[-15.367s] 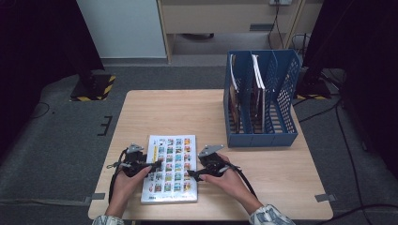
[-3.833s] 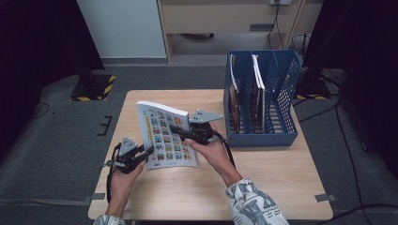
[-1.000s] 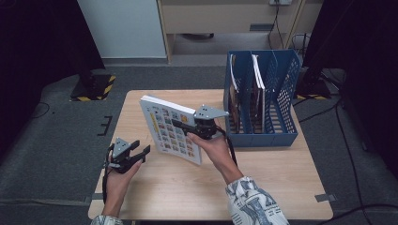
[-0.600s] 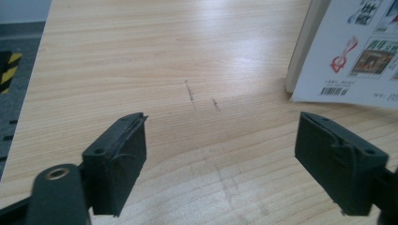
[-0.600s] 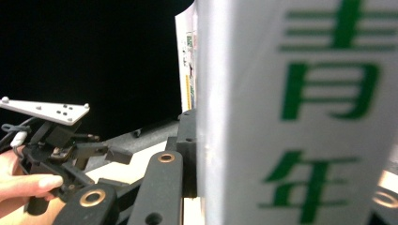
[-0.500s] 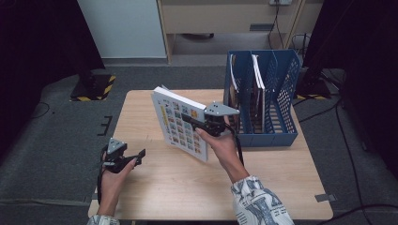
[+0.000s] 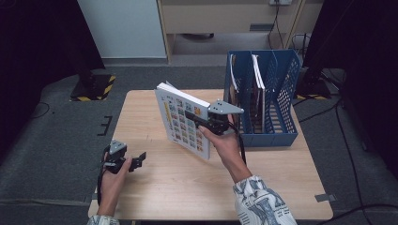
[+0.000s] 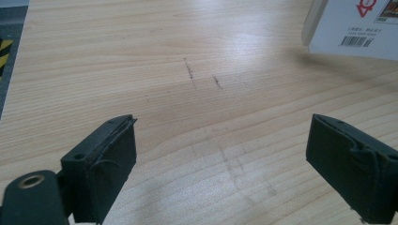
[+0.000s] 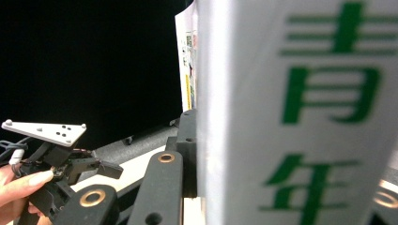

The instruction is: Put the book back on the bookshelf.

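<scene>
Two grippers, right gripper (image 7: pixel 202 123) clamped on upright book (image 7: pixel 183 121) near blue rack (image 7: pixel 274 93), left gripper (image 7: pixel 140 159) just opened wide, empty, above table (image 7: pixel 187 187).

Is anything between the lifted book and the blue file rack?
Nothing visible. The book, held upright by the right gripper, is just left of the blue file rack; only bare table lies below.
</scene>
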Demonstrator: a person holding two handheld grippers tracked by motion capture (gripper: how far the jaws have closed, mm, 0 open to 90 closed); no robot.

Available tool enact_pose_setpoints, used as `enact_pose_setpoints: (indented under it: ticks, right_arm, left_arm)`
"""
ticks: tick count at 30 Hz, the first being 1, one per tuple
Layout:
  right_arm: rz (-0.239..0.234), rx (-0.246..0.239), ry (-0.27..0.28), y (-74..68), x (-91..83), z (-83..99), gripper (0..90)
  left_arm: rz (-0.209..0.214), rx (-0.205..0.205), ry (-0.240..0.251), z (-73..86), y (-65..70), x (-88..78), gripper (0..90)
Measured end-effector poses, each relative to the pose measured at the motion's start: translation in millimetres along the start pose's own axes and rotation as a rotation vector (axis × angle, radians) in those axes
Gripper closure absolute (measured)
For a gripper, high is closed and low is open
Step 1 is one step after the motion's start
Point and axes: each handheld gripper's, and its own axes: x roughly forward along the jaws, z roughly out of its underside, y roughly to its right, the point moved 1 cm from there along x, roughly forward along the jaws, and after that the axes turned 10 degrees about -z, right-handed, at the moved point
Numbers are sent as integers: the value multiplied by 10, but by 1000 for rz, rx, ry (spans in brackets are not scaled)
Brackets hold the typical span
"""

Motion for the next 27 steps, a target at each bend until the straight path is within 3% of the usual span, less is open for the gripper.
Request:
enact_pose_setpoints:
  ticks: [16, 21, 27]
  right_arm:
    - [24, -9, 16, 3, -136, -56, 740]
    - [29, -13, 18, 0, -225, -84, 741]
    - [30, -15, 22, -8, -316, -100, 741]
  left_arm:
    - [5, 2, -25, 35, 1, 24, 73]
    - [-9, 25, -69, 64, 58, 108, 50]
    - [-11, 42, -83, 83, 104, 158, 50]
